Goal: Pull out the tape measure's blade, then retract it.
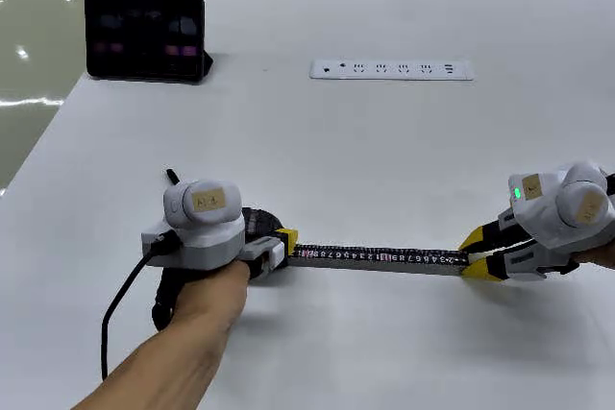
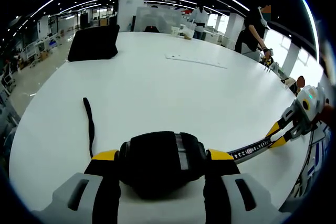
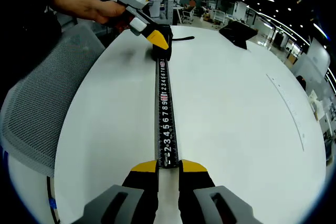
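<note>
On the white table (image 1: 384, 160), toward six o'clock, the tape measure (image 1: 259, 226) sits clamped between the jaws of the left gripper (image 1: 277, 245). Its blade (image 1: 380, 257) lies flat and runs out toward three o'clock, where the right gripper (image 1: 473, 254) pinches the tip. Only a short numbered stretch is out, so I'd judge the pull partly done. To do it well, draw the right hand straight along the blade's own line, low over the table, with no twist. Brace the case firmly. For the return, walk the tip back and don't let it snap.
</note>
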### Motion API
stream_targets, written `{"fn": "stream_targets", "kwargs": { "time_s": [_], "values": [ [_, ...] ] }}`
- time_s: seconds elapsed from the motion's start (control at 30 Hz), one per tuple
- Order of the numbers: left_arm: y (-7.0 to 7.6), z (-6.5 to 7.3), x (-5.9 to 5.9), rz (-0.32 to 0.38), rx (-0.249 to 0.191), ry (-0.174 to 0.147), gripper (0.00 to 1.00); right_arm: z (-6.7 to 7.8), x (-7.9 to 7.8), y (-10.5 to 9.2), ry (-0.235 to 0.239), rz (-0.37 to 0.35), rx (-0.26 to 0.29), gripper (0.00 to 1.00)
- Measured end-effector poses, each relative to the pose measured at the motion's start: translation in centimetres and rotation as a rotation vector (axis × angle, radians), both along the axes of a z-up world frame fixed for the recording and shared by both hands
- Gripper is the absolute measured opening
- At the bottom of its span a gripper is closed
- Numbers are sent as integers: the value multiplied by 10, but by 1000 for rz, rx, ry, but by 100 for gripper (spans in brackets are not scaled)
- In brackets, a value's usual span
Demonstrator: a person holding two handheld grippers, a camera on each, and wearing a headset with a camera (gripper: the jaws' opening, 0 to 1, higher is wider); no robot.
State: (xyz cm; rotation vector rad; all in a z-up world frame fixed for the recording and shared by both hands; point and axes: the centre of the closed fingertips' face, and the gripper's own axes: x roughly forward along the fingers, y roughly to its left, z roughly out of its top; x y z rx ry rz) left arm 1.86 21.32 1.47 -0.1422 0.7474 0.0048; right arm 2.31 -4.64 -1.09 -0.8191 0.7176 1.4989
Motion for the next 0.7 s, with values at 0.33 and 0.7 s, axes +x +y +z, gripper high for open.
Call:
{"fn": "stream_targets", "kwargs": {
  "time_s": [0.33, 0.7],
  "values": [
    [2, 0, 0, -8, 4, 7, 57, -1, 1, 0, -2, 3, -4, 10],
    [2, 0, 0, -9, -2, 6, 57, -2, 4, 0, -3, 2, -6, 10]
  ]
}}
